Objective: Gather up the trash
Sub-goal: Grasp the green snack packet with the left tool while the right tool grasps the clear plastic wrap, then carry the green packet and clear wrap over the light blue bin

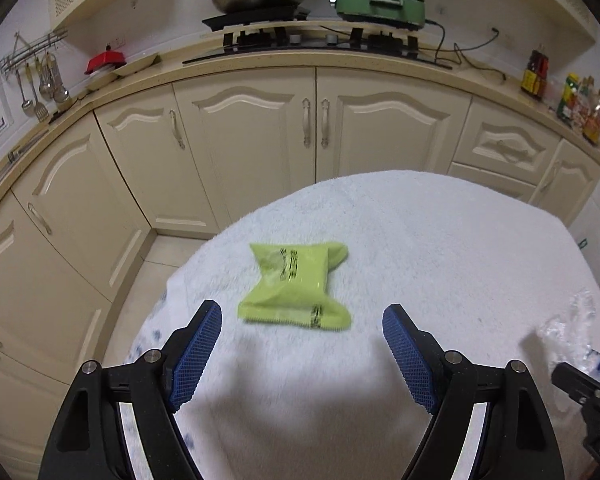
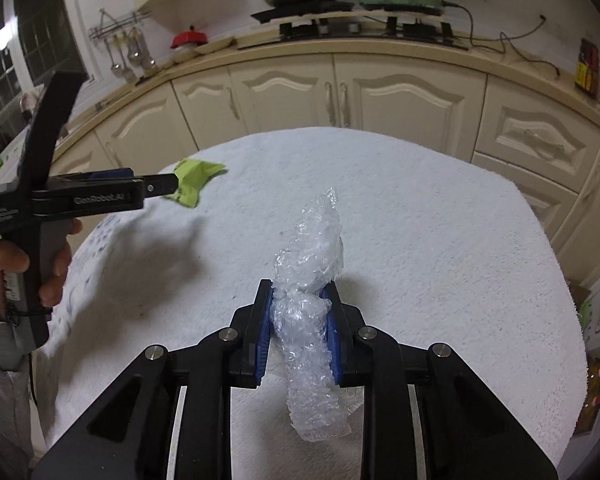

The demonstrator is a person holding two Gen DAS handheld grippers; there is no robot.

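**Trash: one piece clamped, one still lying loose**

Trash here means two pieces on the white towel-covered tabletop (image 1: pixel 420 240): a crumpled wad of clear bubble wrap (image 2: pixel 310 300) and a lime-green wrapper (image 1: pixel 296 284). My right claw (image 2: pixel 300 320) is clamped on the bubble wrap, its blue pads pressing the wad from both sides near its middle. My left claw (image 1: pixel 302 320) stands apart, empty, with the green wrapper lying just beyond its tips and between their lines.

I judge the step in hand to be the pickup: the right side has its grip, the left is lining up on the wrapper. The next move for the left calls for going down and forward until the pads straddle the wrapper, then closing across its narrow width. It is flat and thin, so the tips need to reach right down to the towel or they will slide over it. No bin shows in either view, so I cannot say where the pieces go.

The bubble wrap's long axis runs near to far, away from me, one end poking out towards me and the other rising beyond the pads. The wrapper's long axis also runs roughly near to far, tilted a little to the right at its far end, where a corner is folded; its near edge is the wider, crimped one.
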